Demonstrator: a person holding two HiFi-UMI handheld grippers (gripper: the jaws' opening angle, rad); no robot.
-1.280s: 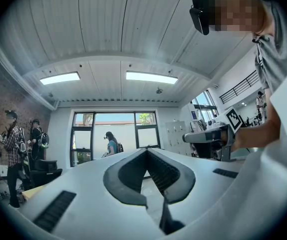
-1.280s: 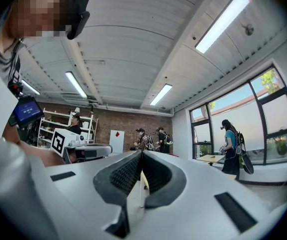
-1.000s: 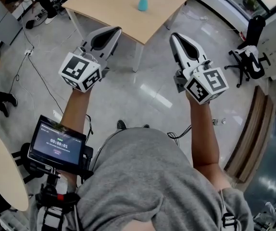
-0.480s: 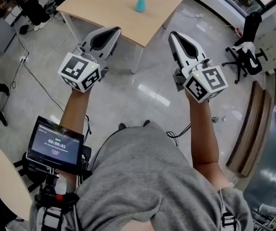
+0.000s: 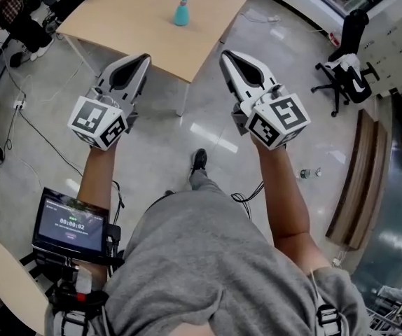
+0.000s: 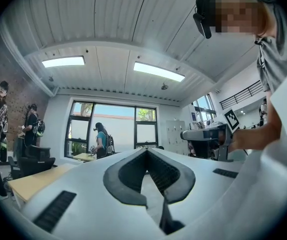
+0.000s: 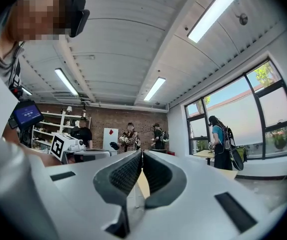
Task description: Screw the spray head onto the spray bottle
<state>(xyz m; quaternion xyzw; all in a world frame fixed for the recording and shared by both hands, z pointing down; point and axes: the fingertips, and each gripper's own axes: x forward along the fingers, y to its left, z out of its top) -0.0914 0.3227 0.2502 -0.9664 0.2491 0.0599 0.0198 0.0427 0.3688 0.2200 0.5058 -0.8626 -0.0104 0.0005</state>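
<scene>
- Head view: the spray bottle [image 5: 181,11] stands upright on the pale wooden bench [image 5: 124,26], towards the far side of its top.
- It is teal with a paler top. It is too small to tell whether a spray head is on it or what is inside.
- The left tool [image 5: 143,59] is held level with its tip at the bench's near edge. Its jaws are pressed fully together with nothing between them.
- The right tool [image 5: 225,53] is just off the bench's right edge, its jaws likewise together and empty.
- Both tools are well apart from the spray bottle.
- A small clear bottle [image 5: 309,173] lies on the floor [image 5: 208,128], well to the right of the bench; its contents cannot be made out.
</scene>
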